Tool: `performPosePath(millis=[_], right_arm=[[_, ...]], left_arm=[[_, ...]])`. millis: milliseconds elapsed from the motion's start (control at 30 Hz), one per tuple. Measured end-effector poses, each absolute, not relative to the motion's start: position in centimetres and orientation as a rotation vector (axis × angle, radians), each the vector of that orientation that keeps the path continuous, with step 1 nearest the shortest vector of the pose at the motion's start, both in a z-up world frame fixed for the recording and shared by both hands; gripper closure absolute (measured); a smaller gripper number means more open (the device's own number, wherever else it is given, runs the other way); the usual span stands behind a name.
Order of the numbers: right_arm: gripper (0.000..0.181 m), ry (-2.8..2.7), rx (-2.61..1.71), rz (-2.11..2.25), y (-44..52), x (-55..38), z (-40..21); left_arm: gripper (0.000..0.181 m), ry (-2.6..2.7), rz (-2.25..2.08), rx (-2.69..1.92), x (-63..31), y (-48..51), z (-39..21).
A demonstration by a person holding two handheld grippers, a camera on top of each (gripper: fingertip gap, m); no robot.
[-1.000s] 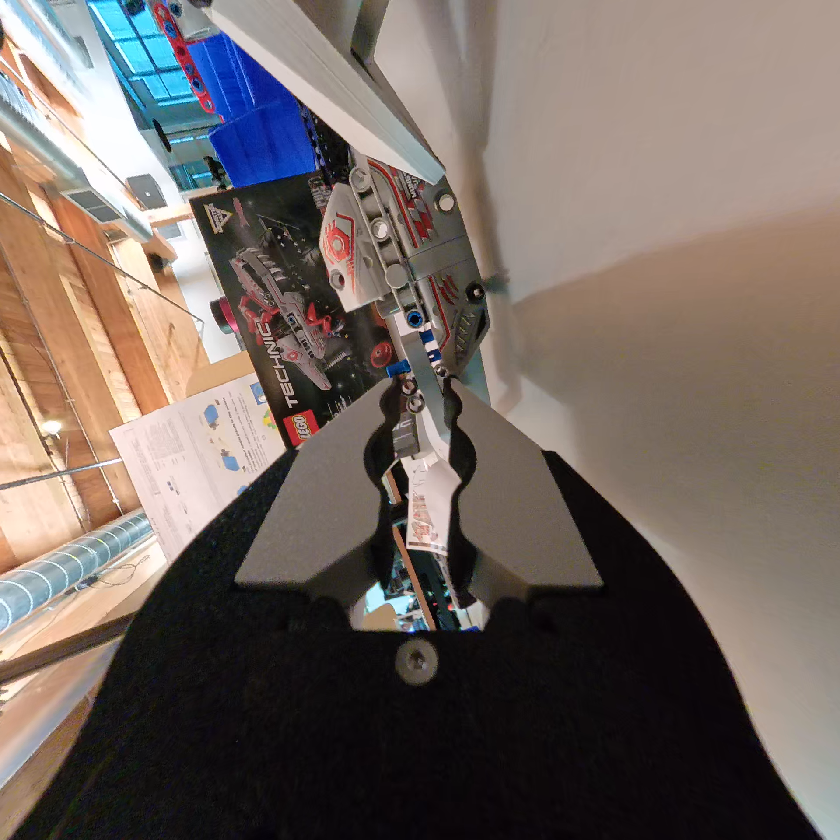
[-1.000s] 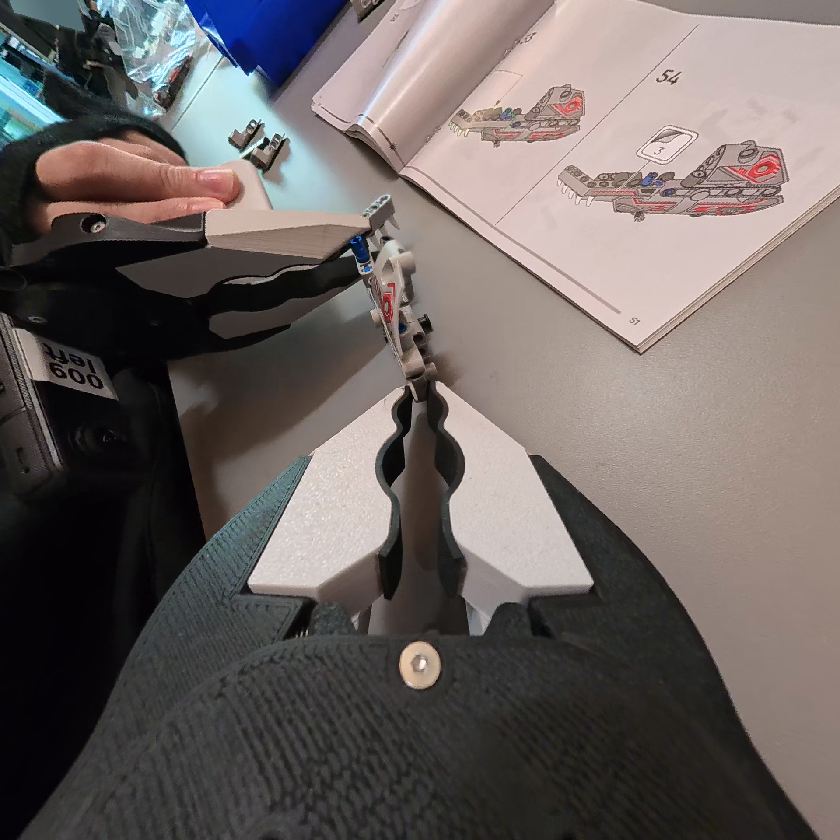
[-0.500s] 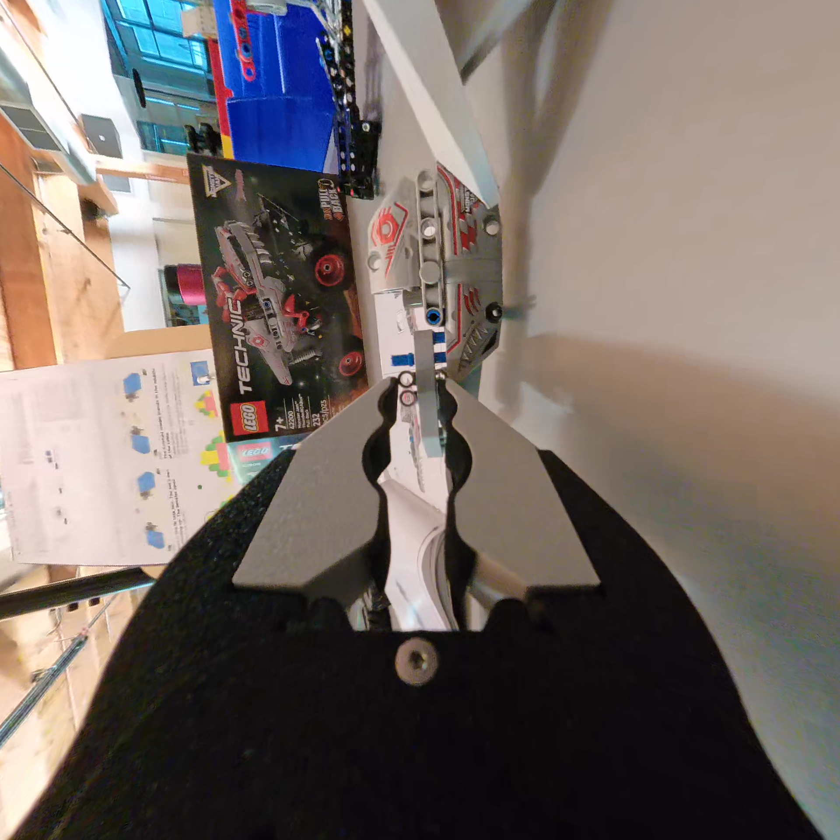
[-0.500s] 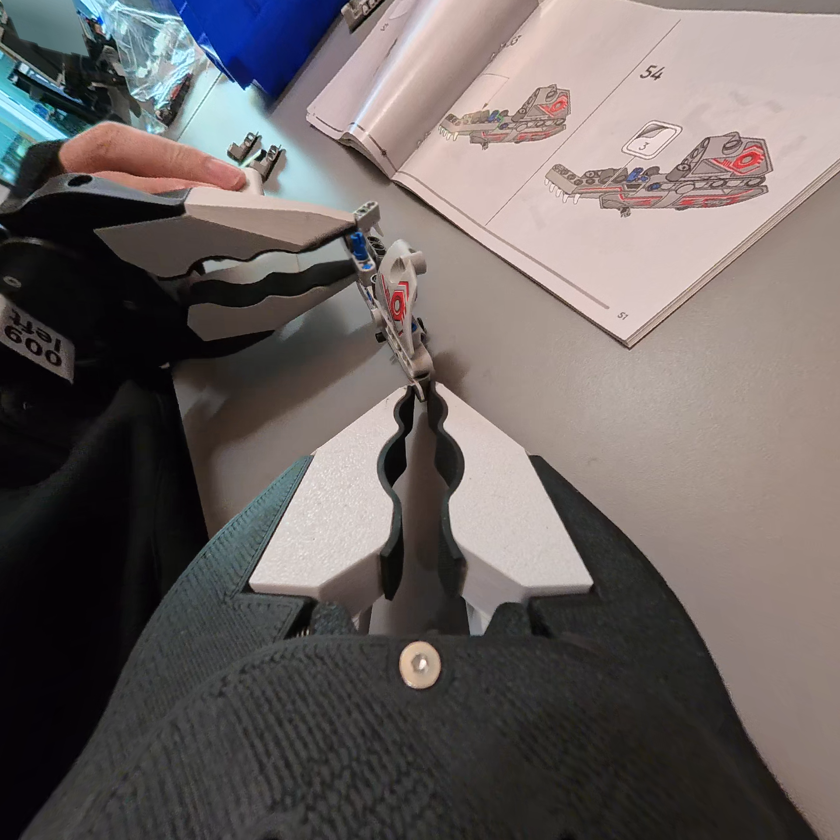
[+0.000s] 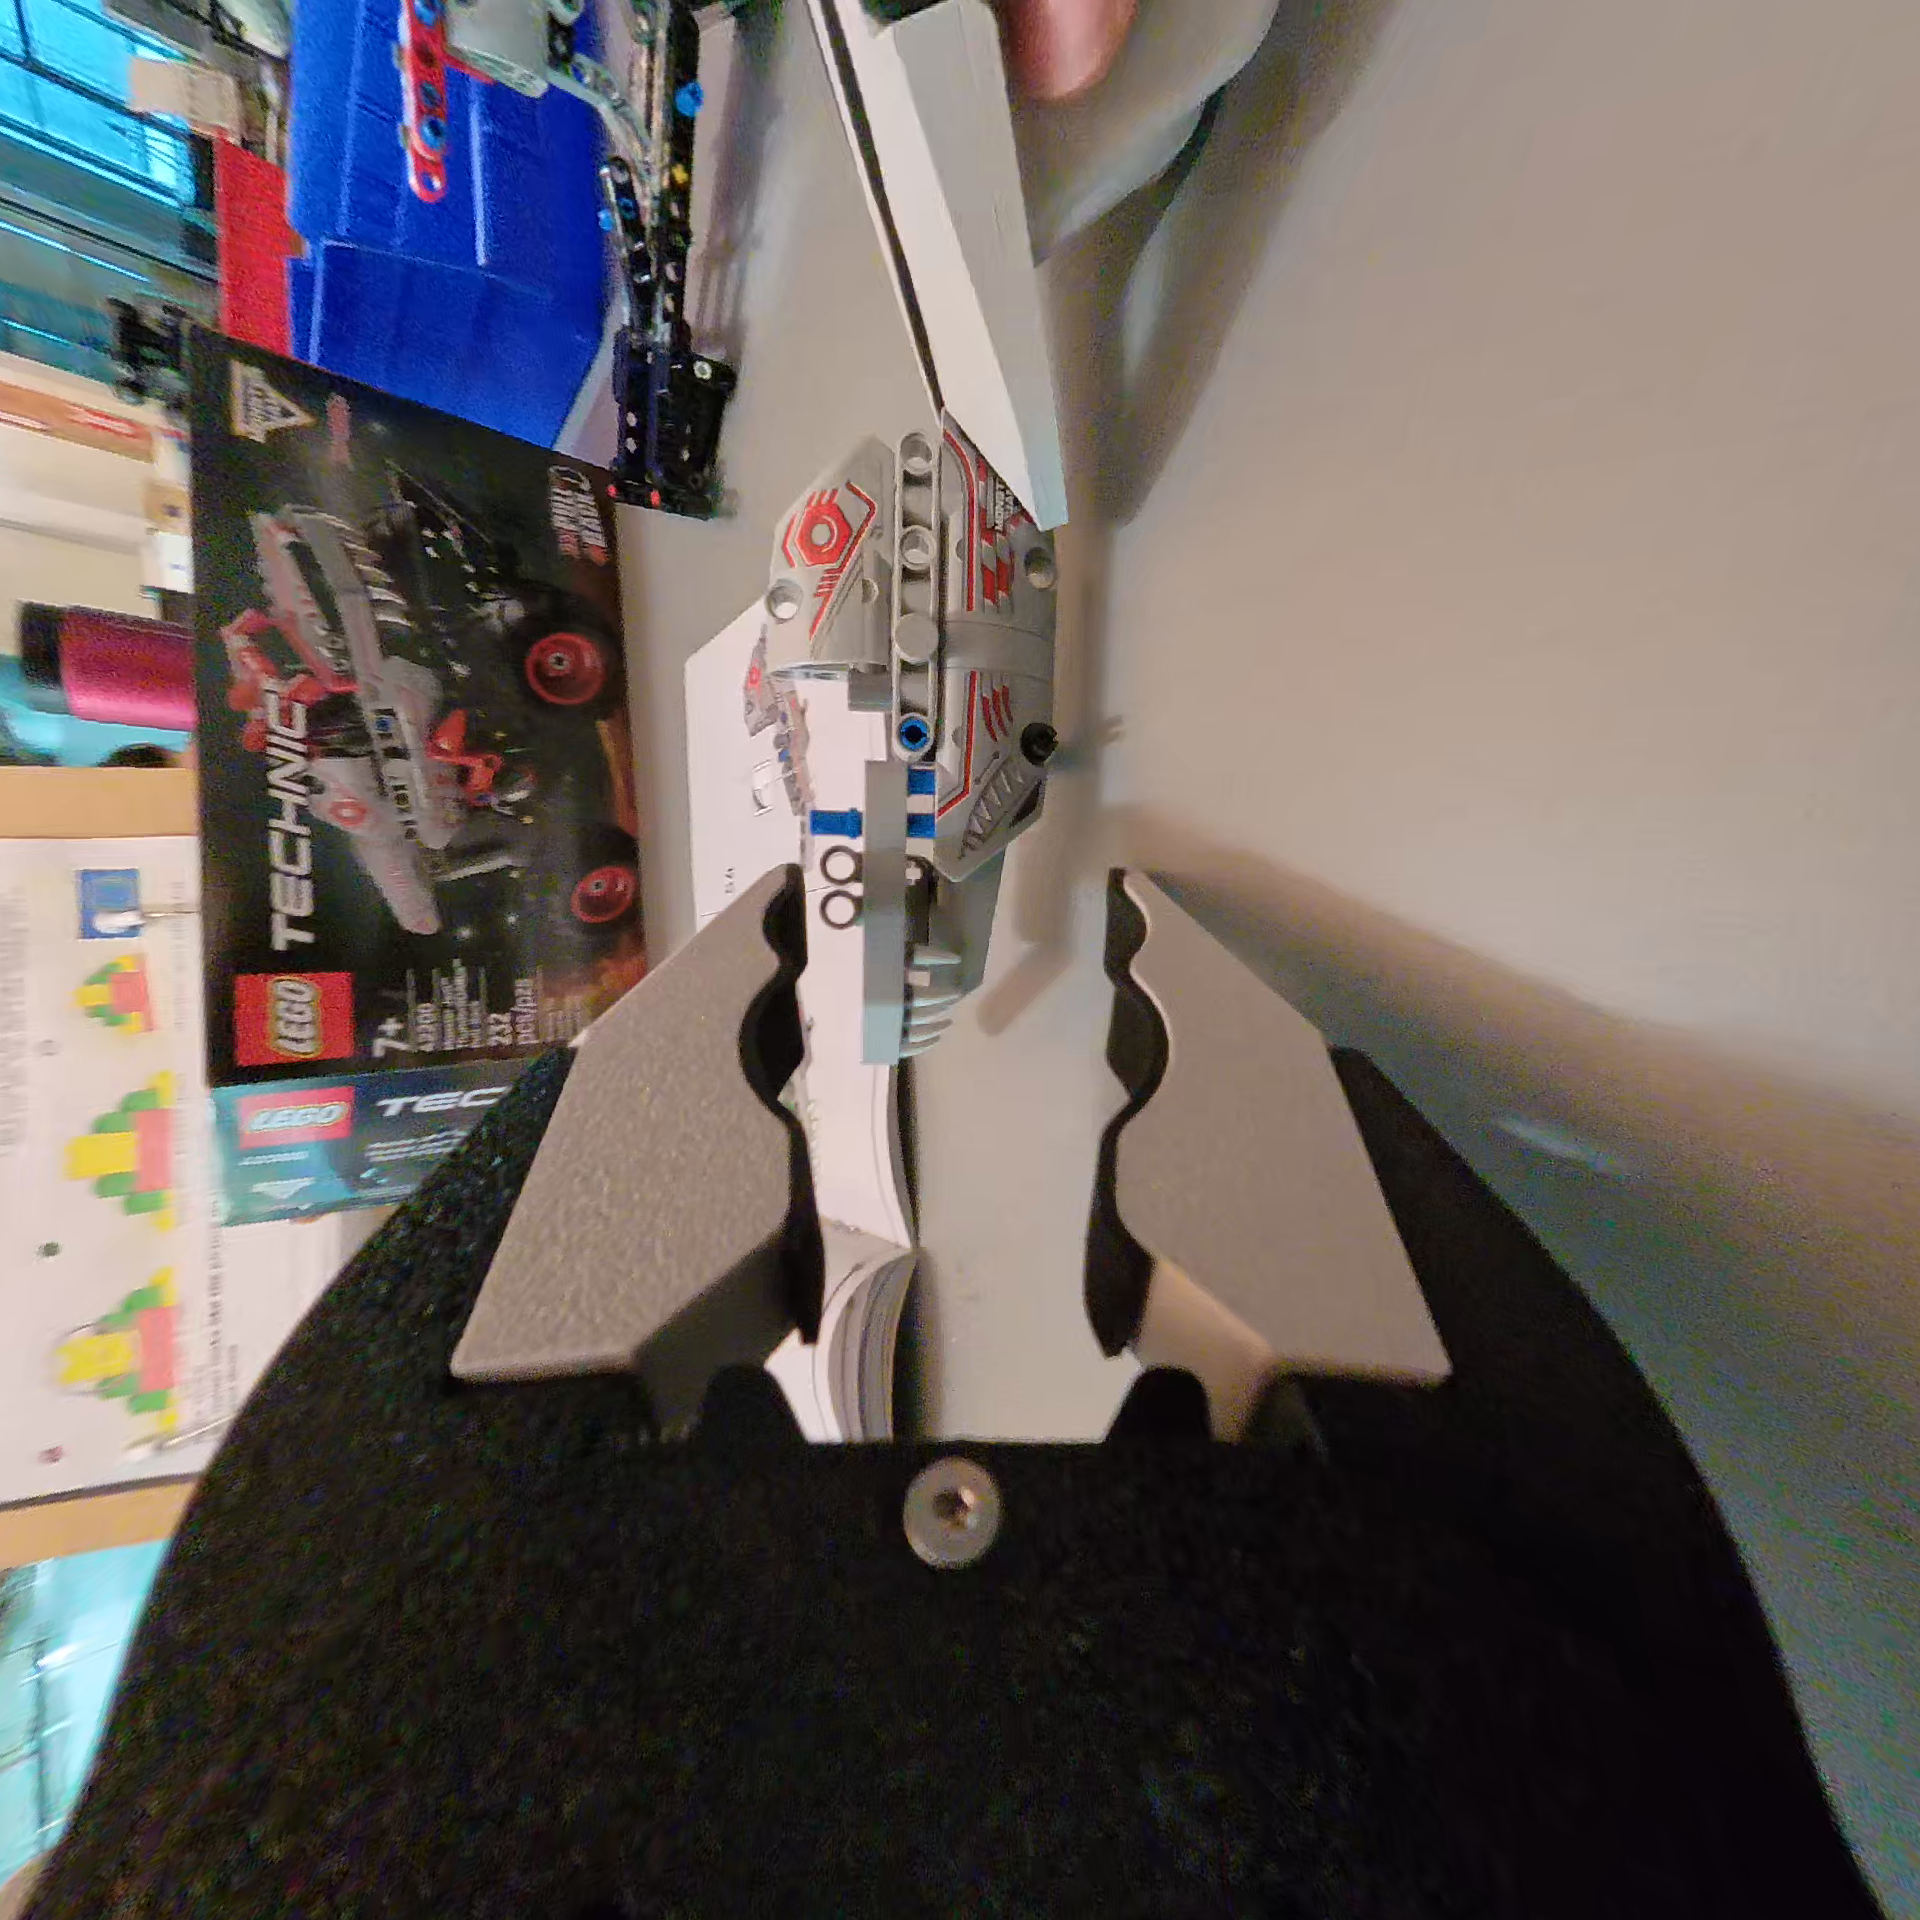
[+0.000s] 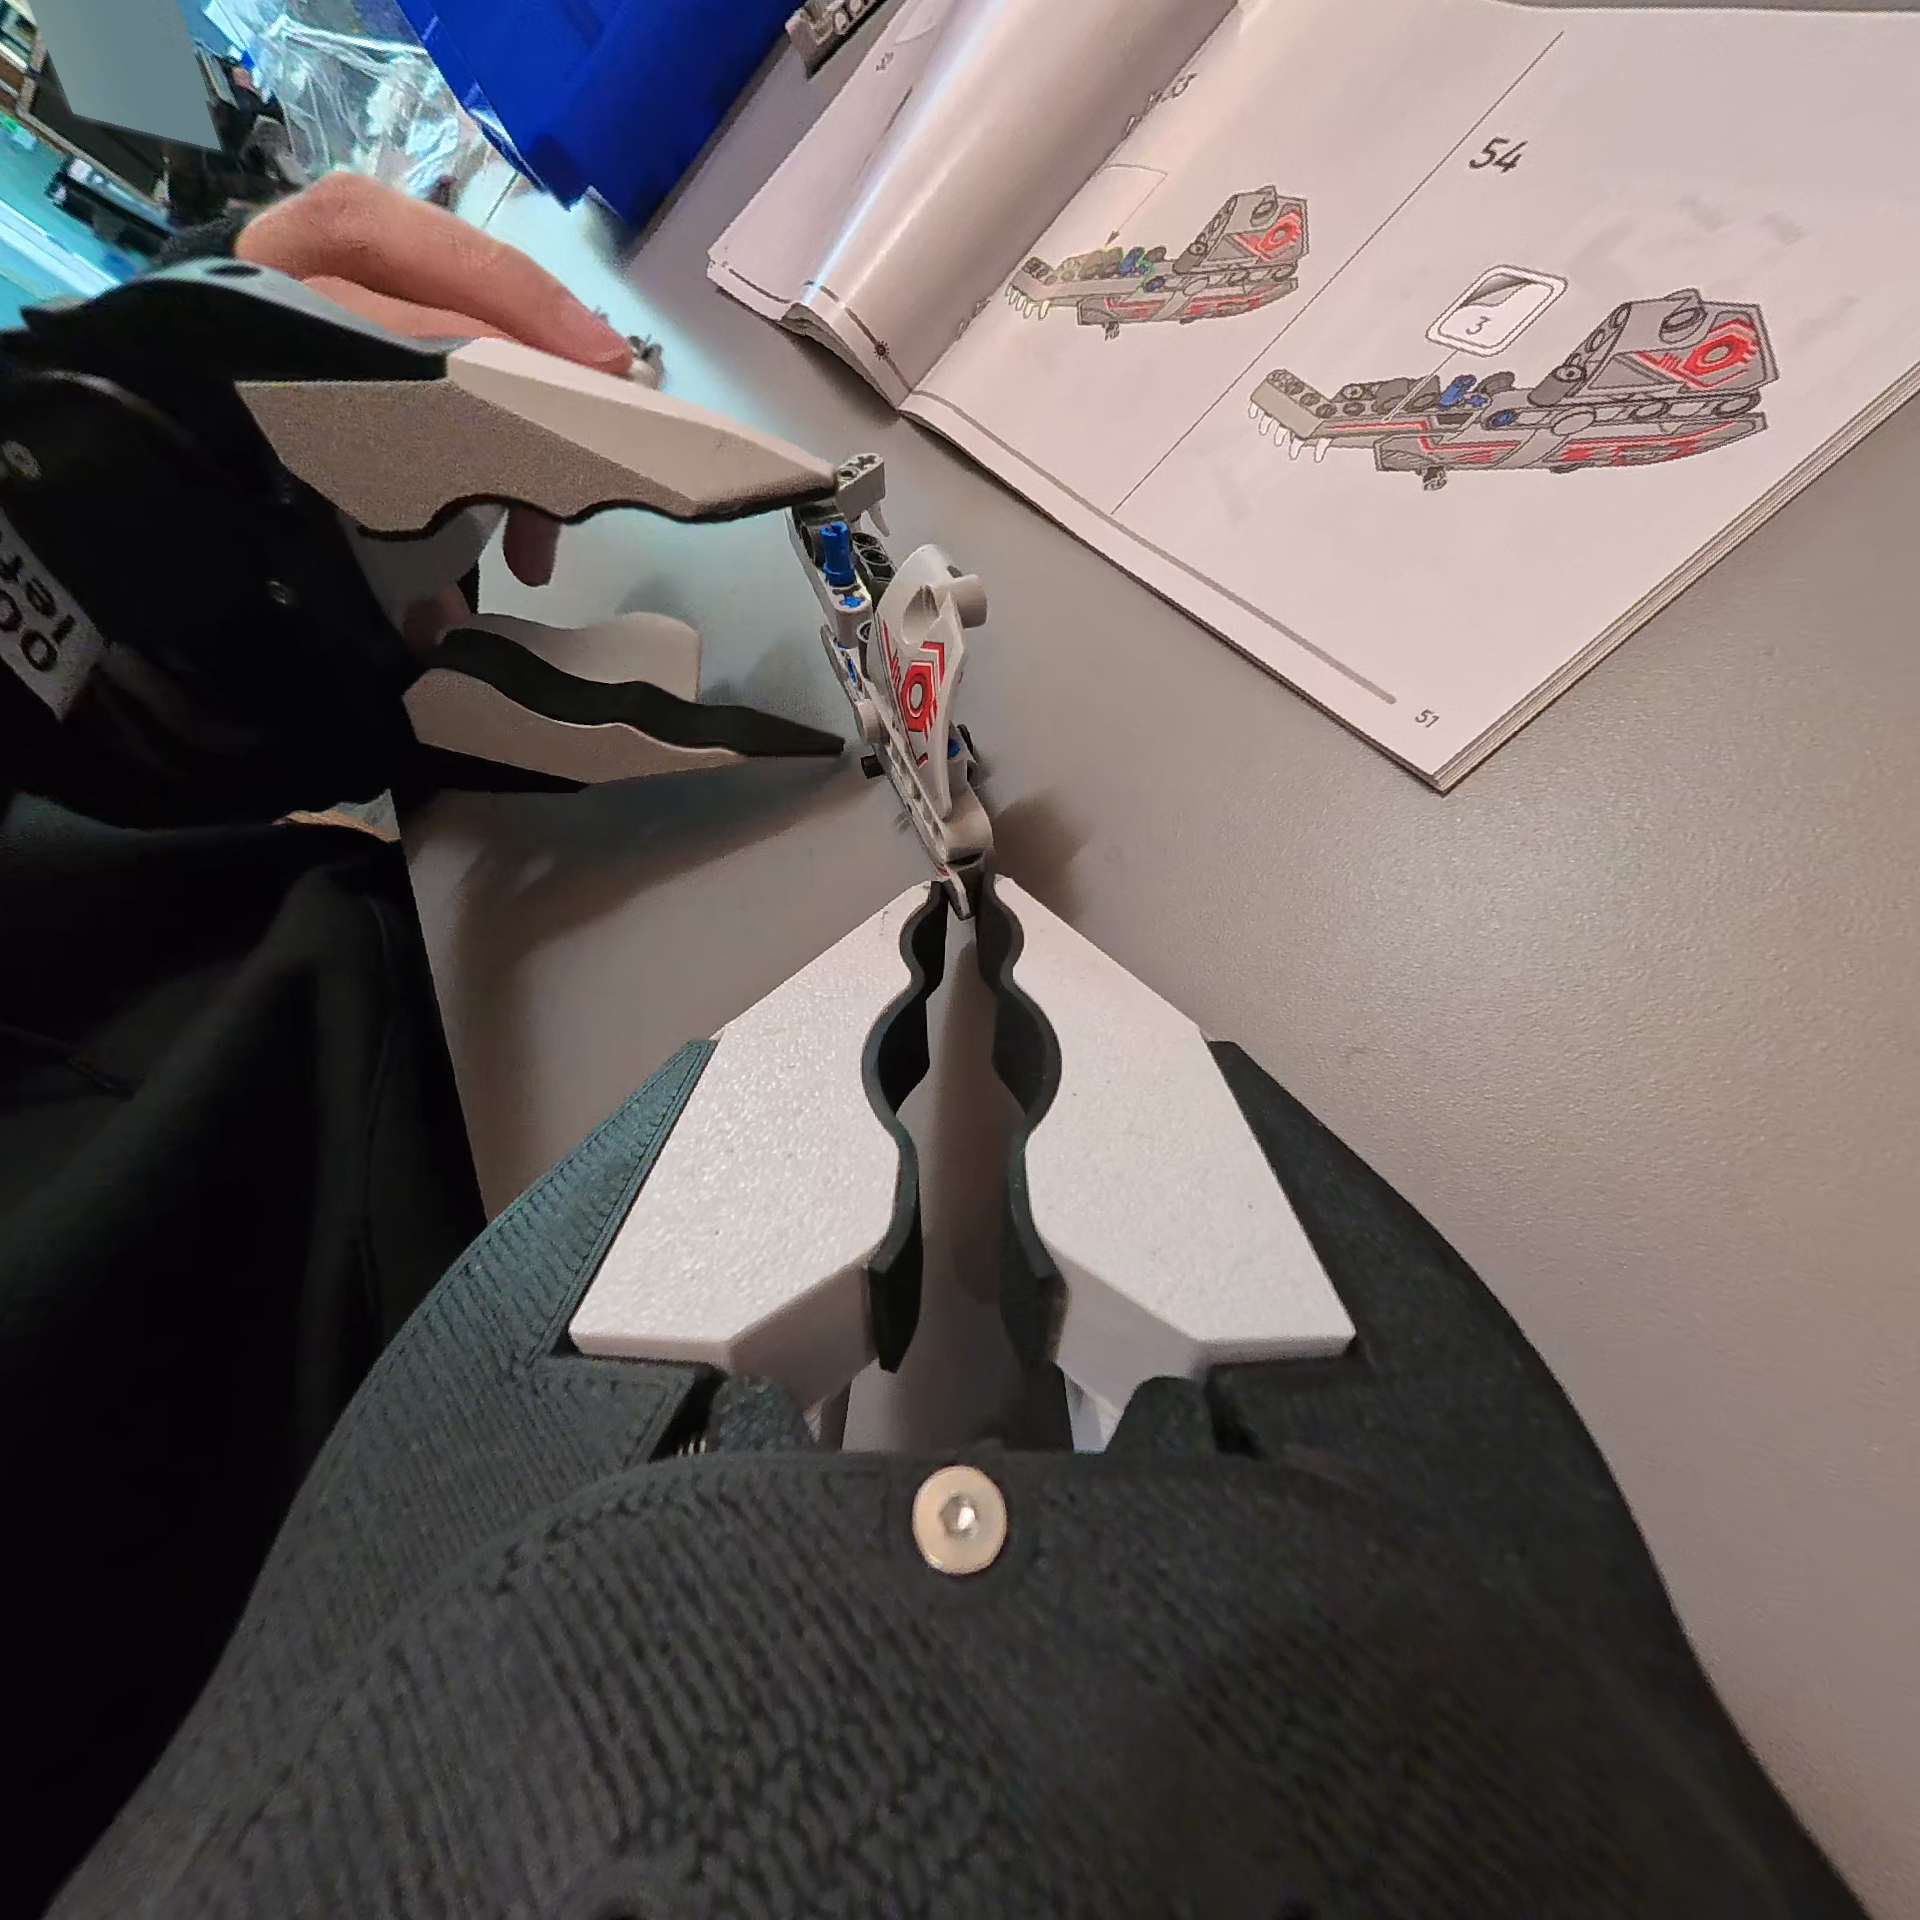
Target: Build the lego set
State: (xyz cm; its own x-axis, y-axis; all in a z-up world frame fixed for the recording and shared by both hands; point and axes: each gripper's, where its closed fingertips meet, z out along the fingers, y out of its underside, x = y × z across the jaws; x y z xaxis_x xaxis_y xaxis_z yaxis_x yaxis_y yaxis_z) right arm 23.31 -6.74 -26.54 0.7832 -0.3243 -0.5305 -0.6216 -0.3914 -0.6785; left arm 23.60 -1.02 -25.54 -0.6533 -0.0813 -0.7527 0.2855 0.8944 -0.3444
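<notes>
The grey, white and red lego assembly (image 6: 914, 686) stands on end just above the grey table (image 6: 1455, 1039). My right gripper (image 6: 964, 896) is shut on its lower end. In the left wrist view the assembly (image 5: 914, 644) hangs from the right gripper's white finger (image 5: 956, 260). My left gripper (image 5: 956, 883) is open, its jaws wide apart on either side of the assembly's toothed end. In the right wrist view the left gripper (image 6: 836, 613) has its upper fingertip at the assembly's top beam.
The open instruction booklet (image 6: 1351, 364) lies on the table beyond the assembly. The black lego box (image 5: 416, 727) stands at the back, next to a blue bin (image 5: 436, 208) and a dark lego chassis (image 5: 665, 416). A person's hand (image 6: 416, 270) holds the left gripper. The gap from one gripper's tips to the other's is roughly 7 centimeters.
My left gripper was shut on the assembly's end and has opened wide. The right gripper kept its hold, and the assembly barely moved.
</notes>
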Motion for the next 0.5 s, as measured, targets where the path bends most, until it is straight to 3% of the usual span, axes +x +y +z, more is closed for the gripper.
performPosePath(millis=[233, 367, 500], right_arm=[[0.177, 0.708, -2.007, 0.388, -6.7, 23.3, -26.5], [0.177, 0.709, -2.008, 0.39, -6.8, 23.3, -26.6], [0.177, 0.71, -2.006, 0.394, -6.8, 23.3, -26.6]], left_arm=[[0.131, 2.21, -0.542, 0.131, 24.1, -1.5, -25.8], [0.145, 2.139, -0.512, 0.119, 24.7, -1.4, -25.2], [0.141, 2.136, -0.497, 0.124, 24.7, -1.5, -25.3]])
